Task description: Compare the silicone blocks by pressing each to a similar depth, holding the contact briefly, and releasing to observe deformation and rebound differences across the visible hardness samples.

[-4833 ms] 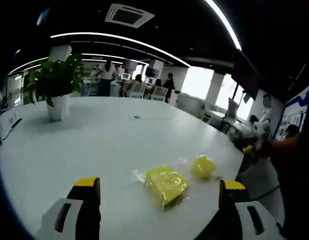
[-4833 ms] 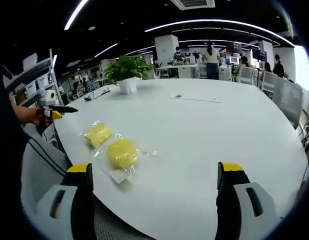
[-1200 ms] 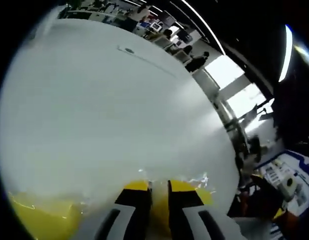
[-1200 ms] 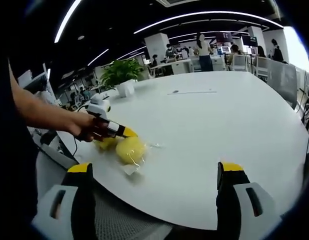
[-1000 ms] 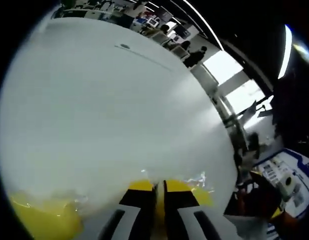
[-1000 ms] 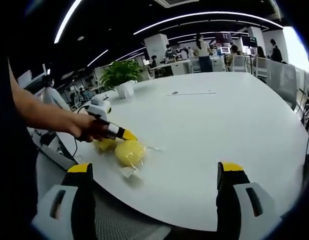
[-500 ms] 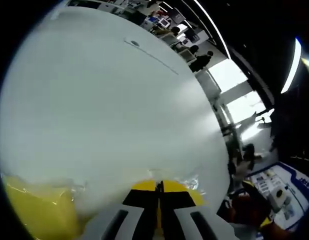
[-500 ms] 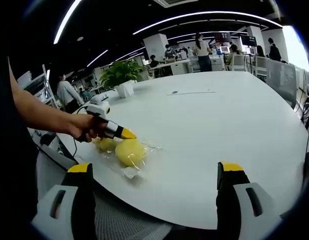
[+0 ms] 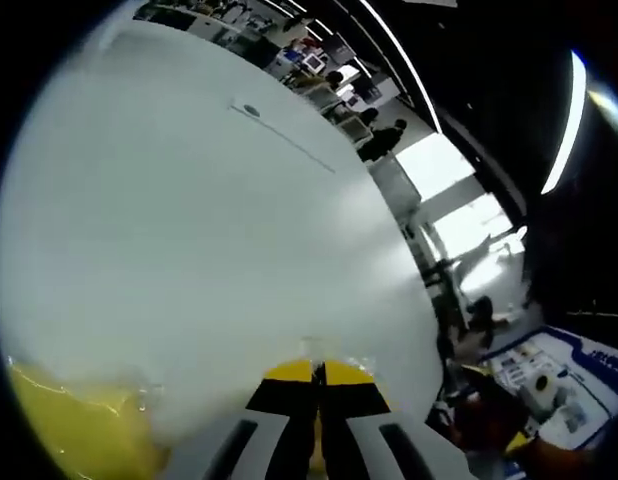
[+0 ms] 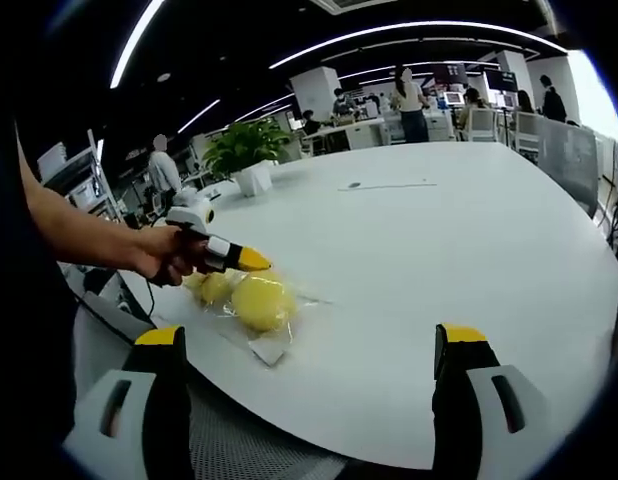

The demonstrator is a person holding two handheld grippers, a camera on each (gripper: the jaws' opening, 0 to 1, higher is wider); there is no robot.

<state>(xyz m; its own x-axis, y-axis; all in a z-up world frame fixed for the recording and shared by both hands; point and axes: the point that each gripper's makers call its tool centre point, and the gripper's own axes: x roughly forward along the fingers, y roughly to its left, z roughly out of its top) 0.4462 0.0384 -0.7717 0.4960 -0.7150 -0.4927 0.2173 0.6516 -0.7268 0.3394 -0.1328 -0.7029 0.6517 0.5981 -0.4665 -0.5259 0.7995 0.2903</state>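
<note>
Left gripper [image 10: 251,261] | jaws pressed together, tips just above two bagged yellow silicone blocks [image 10: 261,300] near the white table's [image 10: 449,240] edge | Right gripper [image 10: 314,345] | jaws spread wide, holding nothing, well apart from the blocks | Potted plant [image 10: 251,150] stands farther back.

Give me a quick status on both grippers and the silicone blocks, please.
Left gripper shut, tips over the far yellow block. Right gripper open, hanging back. Near block bagged, untouched. Nothing in the way.
</note>
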